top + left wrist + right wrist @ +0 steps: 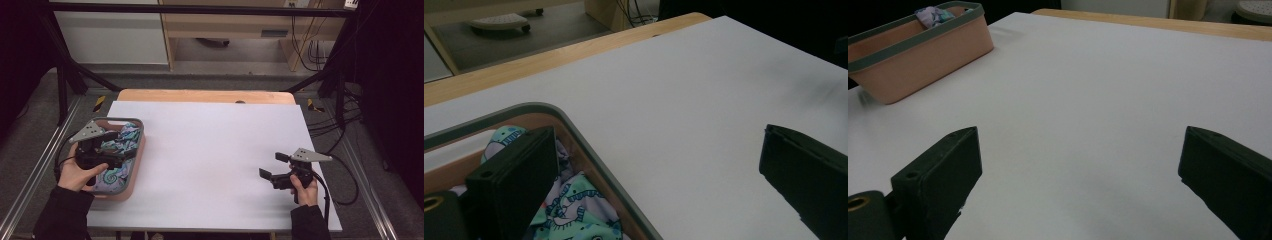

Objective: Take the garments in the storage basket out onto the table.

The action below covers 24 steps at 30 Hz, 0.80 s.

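The left tool (107, 145) is hovering over the basket (137, 150), its jaws standing wide apart with nothing gripped between them. In the left gripper view one jaw is hanging right over the patterned cloth (574, 210) while the other is sitting out past the basket's grey rim (589, 145), above the bare white tabletop (704, 100). The cloth, teal and lilac with swirls, is lying crumpled inside the basket directly beneath that tool, and from these pictures it is not possible to tell whether the near jaw is touching the fabric. A hand (80, 172) is wrapping round the tool from below, a dark sleeve trailing behind it.

Over on the other side, the right tool (274, 165) is hanging just above the tabletop, jaws also spread wide and holding nothing. It is pointing across the white sheet toward the basket, which is standing well apart from it, off ahead and to its left in the right gripper view (923, 55), with a bit of cloth (933, 15) peeking over the rim.
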Available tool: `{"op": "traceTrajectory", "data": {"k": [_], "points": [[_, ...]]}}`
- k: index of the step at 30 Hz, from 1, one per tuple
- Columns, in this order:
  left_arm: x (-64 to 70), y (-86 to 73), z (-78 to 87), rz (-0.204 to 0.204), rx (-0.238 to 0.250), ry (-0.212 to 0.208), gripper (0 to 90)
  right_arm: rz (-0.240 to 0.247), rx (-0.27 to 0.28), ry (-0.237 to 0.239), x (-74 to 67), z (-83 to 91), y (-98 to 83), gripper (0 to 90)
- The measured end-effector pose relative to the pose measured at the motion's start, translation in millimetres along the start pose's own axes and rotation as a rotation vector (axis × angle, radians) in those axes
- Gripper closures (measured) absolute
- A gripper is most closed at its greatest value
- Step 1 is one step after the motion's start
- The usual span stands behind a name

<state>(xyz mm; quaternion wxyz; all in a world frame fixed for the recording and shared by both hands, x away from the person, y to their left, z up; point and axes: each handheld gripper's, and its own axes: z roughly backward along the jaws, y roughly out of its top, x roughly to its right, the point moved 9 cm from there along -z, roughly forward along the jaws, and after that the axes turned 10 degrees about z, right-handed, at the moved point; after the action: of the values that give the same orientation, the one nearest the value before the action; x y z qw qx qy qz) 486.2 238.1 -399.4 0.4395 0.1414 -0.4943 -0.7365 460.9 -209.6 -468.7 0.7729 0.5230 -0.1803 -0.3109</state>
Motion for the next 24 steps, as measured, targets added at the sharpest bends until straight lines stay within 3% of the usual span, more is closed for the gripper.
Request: {"op": "traceTrajectory", "data": {"k": [7, 10, 14, 24], "points": [[-13.2, 2.7, -0.3, 0.008, -0.014, 0.036, 2.0, -0.001, -0.001, -0.001, 0.2, 0.1, 0.0, 4.2], [-23.6, 3.9, -1.5, 0.008, -0.025, 0.073, 2.0, -0.001, -0.001, -0.002, 0.3, 0.4, 0.0, 4.2], [-30.0, 4.1, -4.1, 0.018, -0.027, 0.085, 2.0, -0.001, -0.001, -0.001, 0.2, 0.4, 0.1, 4.2], [-59.4, -5.6, -19.7, 0.056, -0.075, 0.152, 2.0, 0.0, -0.005, -0.004, 0.5, -0.3, -0.6, 4.2]]}}
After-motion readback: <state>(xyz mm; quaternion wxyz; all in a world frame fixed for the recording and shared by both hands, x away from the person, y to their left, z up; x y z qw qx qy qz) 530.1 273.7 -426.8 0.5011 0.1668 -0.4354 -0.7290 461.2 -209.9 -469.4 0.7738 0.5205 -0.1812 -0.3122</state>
